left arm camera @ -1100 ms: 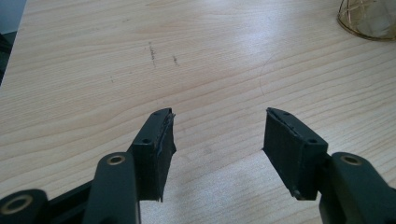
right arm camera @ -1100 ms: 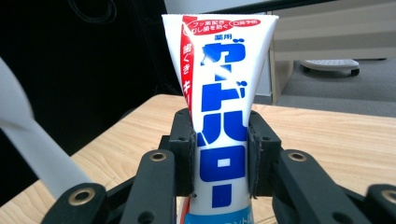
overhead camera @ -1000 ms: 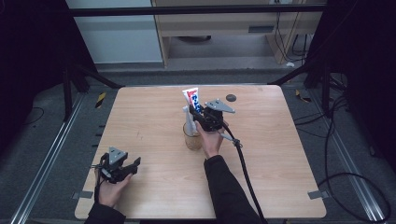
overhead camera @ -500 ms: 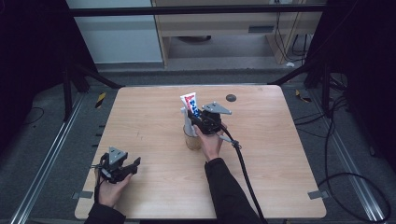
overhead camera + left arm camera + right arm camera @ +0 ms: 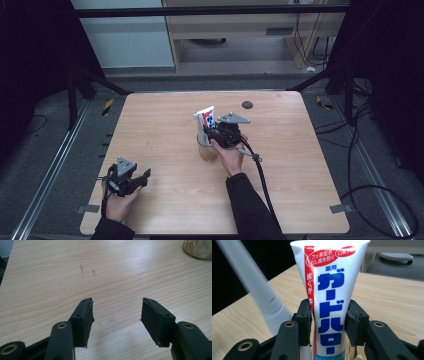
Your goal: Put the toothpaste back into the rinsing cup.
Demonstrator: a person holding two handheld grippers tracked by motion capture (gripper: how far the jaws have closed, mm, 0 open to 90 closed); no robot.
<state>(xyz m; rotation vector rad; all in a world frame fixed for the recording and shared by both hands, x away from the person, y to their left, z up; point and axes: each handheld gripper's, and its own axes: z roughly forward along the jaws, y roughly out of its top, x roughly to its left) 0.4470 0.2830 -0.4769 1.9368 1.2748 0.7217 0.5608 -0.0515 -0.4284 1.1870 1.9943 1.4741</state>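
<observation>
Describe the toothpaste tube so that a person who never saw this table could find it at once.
Look at the middle of the wooden table, where a small glass cup stands. The toothpaste tube rises upright out of it, between the fingers of the right gripper. Unlike the plain white handle beside it, it is wide and white with a red stripe and big blue letters.

On the toothpaste tube (image 5: 329,302), "ガードハロー", "薬用", "フッ素配合 むし歯を防ぐ" and "歯ぐき" are printed.
</observation>
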